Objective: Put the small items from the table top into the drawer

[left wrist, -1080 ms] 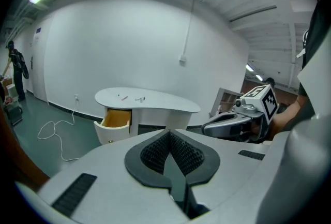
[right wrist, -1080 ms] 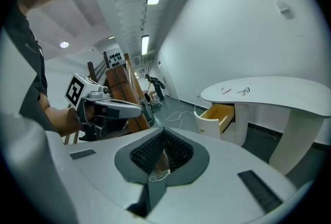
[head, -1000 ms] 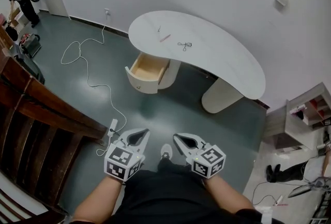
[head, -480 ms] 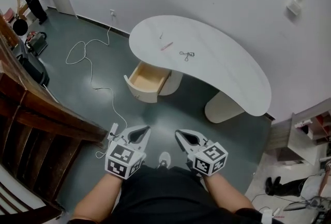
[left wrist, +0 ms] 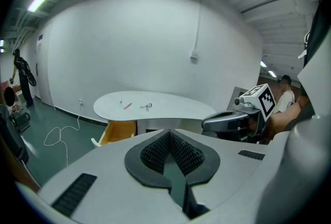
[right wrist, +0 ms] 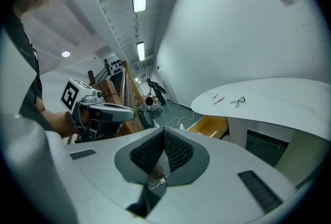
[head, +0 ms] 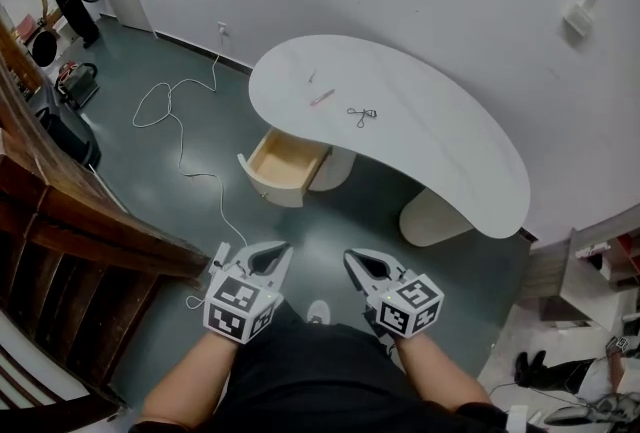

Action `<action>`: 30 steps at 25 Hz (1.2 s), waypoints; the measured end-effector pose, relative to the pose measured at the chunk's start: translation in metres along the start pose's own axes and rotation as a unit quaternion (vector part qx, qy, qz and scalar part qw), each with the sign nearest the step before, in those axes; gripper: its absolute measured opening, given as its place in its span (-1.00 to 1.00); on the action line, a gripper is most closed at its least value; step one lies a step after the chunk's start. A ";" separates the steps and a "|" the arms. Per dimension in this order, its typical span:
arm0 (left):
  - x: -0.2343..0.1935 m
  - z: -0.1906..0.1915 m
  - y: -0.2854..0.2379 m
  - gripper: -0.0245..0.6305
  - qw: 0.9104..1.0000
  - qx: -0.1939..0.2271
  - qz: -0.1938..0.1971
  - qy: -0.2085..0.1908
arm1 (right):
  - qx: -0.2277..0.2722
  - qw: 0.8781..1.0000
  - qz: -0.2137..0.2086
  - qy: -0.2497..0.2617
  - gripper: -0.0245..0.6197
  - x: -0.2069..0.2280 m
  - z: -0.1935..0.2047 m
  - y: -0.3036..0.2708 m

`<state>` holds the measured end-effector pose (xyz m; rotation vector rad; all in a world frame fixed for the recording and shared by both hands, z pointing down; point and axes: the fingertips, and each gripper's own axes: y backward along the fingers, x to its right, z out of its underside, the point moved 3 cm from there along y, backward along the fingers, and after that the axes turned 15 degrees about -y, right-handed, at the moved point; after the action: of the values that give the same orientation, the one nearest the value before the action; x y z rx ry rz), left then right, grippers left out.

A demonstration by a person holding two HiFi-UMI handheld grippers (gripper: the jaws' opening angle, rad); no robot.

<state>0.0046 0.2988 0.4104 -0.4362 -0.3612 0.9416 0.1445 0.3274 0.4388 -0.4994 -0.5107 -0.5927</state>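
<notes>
Curved white table [head: 440, 136]: pink pen [head: 322, 98], black scissor-like tool [head: 360, 115], sm. grey item [head: 311, 77].

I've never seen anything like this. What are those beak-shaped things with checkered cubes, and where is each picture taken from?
No robot here: a person holds a two-jaw gripper in each hand; the cubes are part of them. The left gripper and right gripper are both shut, holding nothing. One picture looks down from the person's head; the other two come from cameras riding on each gripper. Ahead stands a white table with a pink stick, a black scissor-like tool and a tiny thin item. Its wooden drawer is open.
</notes>
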 end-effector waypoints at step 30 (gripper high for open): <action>-0.172 -0.030 -0.109 -0.88 0.999 0.012 0.042 0.008 | -0.031 0.998 0.046 0.007 -0.92 0.066 -0.095 -0.153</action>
<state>0.0018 0.0933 0.4212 -0.4390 -0.3183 1.0221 0.1246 0.1369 0.4489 -0.5740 -0.4547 -0.5247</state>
